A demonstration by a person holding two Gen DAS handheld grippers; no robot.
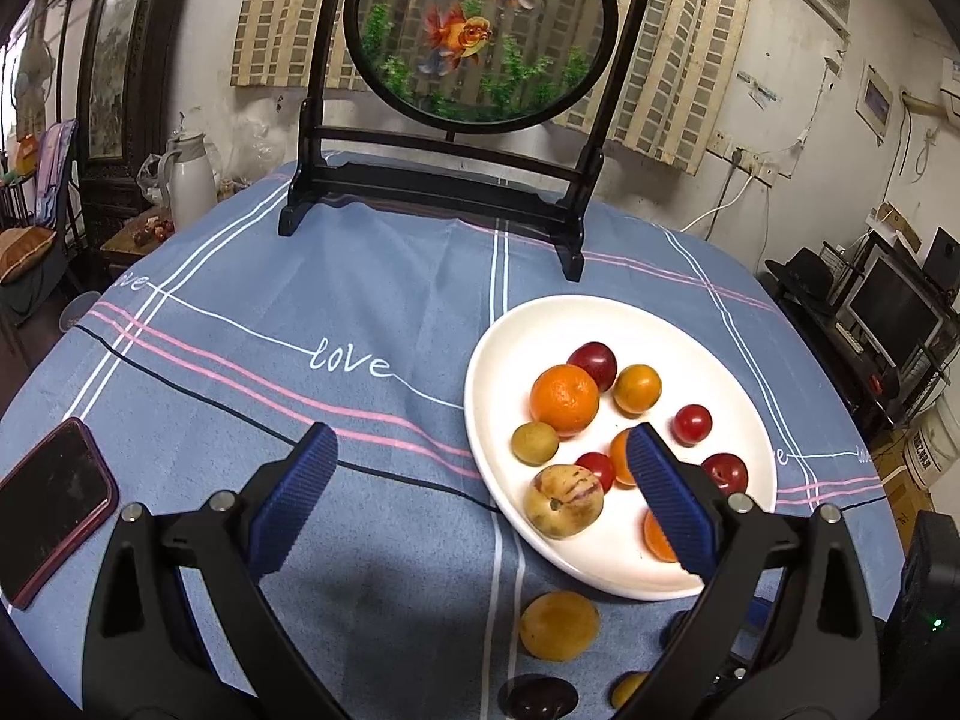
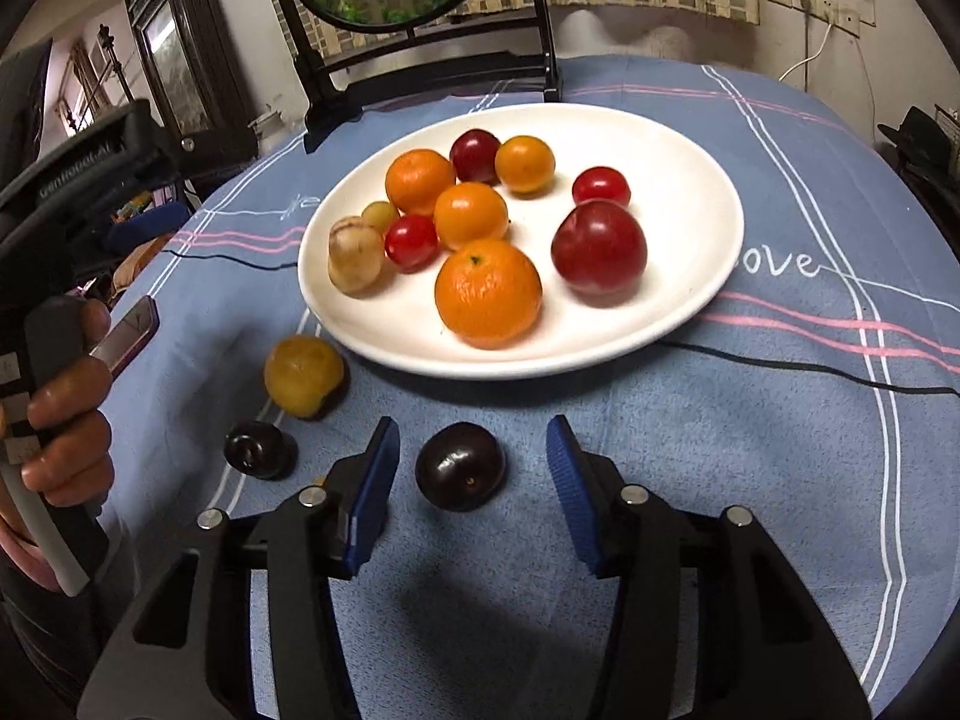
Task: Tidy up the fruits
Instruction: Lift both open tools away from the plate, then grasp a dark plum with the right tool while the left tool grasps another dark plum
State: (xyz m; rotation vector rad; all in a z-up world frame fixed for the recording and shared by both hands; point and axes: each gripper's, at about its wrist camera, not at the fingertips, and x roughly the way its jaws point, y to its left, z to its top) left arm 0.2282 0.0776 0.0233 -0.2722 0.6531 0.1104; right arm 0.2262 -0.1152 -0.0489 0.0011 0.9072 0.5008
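A white plate (image 2: 678, 192) on the blue tablecloth holds several fruits: oranges (image 2: 487, 291), red plums (image 2: 599, 251), small tomatoes and a pale striped fruit (image 2: 354, 252). My right gripper (image 2: 474, 468) is open, its blue pads on either side of a dark plum (image 2: 459, 465) lying on the cloth in front of the plate. A yellow fruit (image 2: 303, 373) and a smaller dark plum (image 2: 255, 449) lie to its left. My left gripper (image 1: 480, 456) is open and empty over the plate's (image 1: 510, 336) left edge; the yellow fruit (image 1: 558, 624) lies below it.
A phone (image 1: 54, 498) lies at the table's left. A black-framed round goldfish screen (image 1: 480, 30) stands at the back of the table. A white kettle (image 1: 189, 171) and furniture stand beyond the table's left edge, monitors at the right.
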